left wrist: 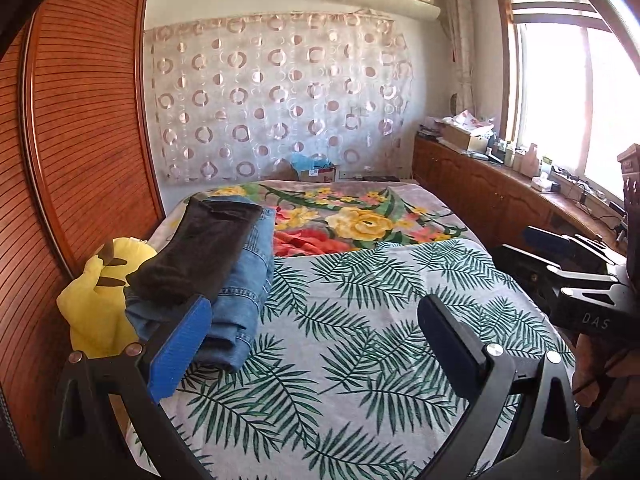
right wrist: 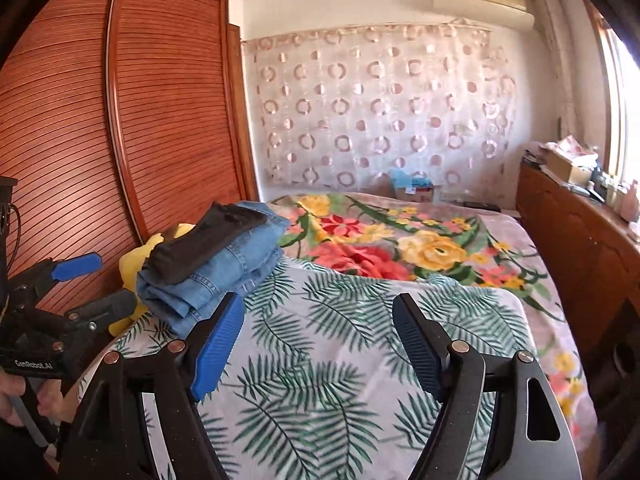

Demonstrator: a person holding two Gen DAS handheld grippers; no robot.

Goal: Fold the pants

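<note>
Blue pads are showing on the left gripper (left wrist: 316,344) in the left wrist view; jaws are standing wide apart, holding nothing, hovering over the palm-leaf sheet (left wrist: 360,340). Folded dark pants (left wrist: 200,252) are lying on top of folded jeans (left wrist: 244,292) at the sheet's left edge, w/ a yellow plush toy (left wrist: 96,304) beside them. "DAS" is reading on the right gripper (left wrist: 560,256) at right, fingers spread. A cardboard box (left wrist: 318,172) w/ blue stuff inside is sitting behind the floral blanket (left wrist: 360,220).

Right wrist view: right gripper (right wrist: 318,344) is hanging released, empty, over the same sheet (right wrist: 340,360). Dark pants (right wrist: 208,240) are resting on the jeans (right wrist: 224,276) at left. "GenRobot.AI" is printed on the left gripper (right wrist: 92,280), jaws parted. An open box (right wrist: 568,166) w/ papers is sitting on the wooden cabinet (right wrist: 568,232).
</note>
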